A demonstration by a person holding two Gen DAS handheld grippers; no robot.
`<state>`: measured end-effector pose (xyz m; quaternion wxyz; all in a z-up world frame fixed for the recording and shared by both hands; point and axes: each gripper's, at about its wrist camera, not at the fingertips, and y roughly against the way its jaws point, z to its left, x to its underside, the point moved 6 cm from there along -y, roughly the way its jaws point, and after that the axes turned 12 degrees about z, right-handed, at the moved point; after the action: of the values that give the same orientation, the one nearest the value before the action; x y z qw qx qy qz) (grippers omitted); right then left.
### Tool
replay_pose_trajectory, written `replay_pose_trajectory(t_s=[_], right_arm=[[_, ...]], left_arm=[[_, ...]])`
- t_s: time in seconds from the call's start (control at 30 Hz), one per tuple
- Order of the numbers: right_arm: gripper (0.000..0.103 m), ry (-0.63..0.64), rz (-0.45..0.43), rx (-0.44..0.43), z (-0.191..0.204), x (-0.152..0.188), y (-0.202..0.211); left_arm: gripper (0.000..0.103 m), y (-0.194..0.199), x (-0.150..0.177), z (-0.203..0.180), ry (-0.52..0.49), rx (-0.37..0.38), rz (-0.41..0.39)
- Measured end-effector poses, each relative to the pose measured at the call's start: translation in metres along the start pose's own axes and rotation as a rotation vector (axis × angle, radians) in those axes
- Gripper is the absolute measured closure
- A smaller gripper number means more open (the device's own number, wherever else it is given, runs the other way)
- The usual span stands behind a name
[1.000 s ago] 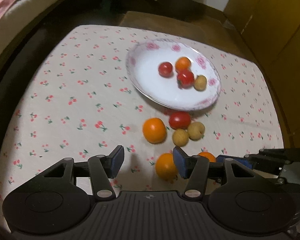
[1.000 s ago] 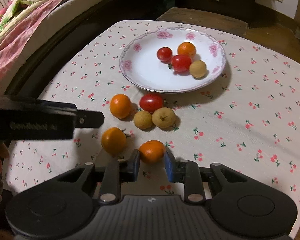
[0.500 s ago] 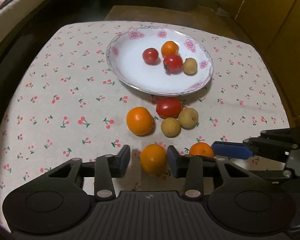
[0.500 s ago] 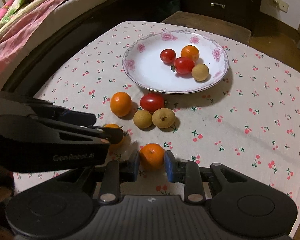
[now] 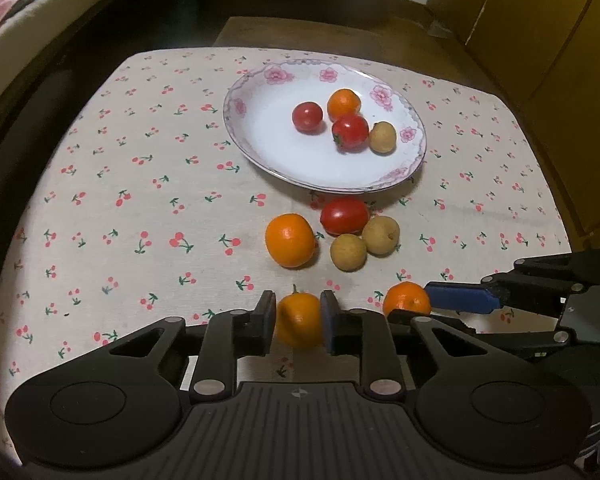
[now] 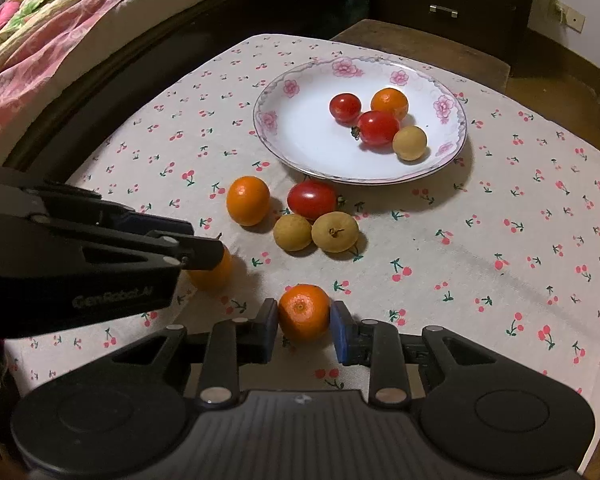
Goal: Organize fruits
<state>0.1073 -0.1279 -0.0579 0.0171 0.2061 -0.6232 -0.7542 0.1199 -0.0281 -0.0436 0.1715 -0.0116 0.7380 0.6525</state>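
Pinching one orange w/ left gripper, right gripper jaws closed round another orange.

Orange half hidden behind the left hand-held gripper

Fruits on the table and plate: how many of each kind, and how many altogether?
Oranges: 4
Tomatoes: 3
Longans: 3
Total: 10
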Motion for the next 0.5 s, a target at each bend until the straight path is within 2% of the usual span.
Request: replay_pose_trajectory(t_s=[0.2, 0.33, 0.5], right_arm=[[0.074, -0.022, -0.003, -0.003, -0.005, 0.0, -0.001], [0.075, -0.022, -0.002, -0.002, -0.005, 0.0, -0.001], [0.075, -0.038, -0.004, 0.013, -0.009, 0.0, 0.001]], left_arm=[[0.057, -0.006, 0.0, -0.002, -0.007, -0.012, 0.004], [0.059, -0.013, 0.001, 0.001, 0.009, -0.019, 0.029], [0.062, -0.02, 0.007, -0.003, -0.019, -0.045, 0.05]])
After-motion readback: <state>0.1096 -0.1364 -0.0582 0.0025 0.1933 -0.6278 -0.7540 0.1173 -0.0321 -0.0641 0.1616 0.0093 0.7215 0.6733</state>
